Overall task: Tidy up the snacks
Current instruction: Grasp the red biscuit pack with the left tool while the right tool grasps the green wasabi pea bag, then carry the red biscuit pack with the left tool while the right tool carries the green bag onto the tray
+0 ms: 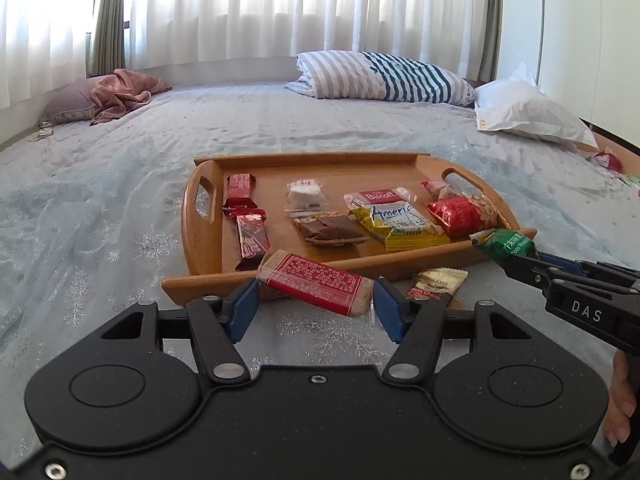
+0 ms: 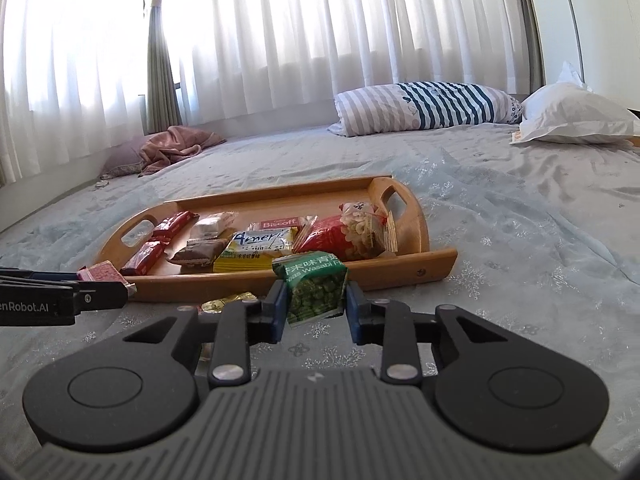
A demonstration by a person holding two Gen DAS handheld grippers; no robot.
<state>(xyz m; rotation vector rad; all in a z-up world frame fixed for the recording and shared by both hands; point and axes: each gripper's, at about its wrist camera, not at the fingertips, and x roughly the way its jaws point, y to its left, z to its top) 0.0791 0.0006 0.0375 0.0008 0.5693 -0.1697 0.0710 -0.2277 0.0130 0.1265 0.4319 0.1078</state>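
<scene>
A wooden tray (image 1: 320, 158) (image 2: 280, 188) lies on the bed with several snack packets in it: red bars (image 1: 240, 192), a Biscoff pack (image 1: 376, 196), a yellow pack (image 1: 400, 220) and a red nut pack (image 1: 460, 212). My left gripper (image 1: 316, 308) is shut on a red wafer packet (image 1: 316, 280), held by its ends just in front of the tray's near rim. My right gripper (image 2: 316, 312) is shut on a green wasabi pea packet (image 2: 316, 292) near the tray's front right corner. A gold-and-white candy packet (image 1: 438, 284) lies on the sheet between them.
Striped pillow (image 1: 384, 76) and white pillow (image 1: 524, 108) lie at the far right, a pink cloth (image 1: 120, 92) at the far left. Curtains hang behind the bed. A small red item (image 1: 608, 160) sits near the right edge. A person's hand (image 1: 622, 400) holds the right gripper.
</scene>
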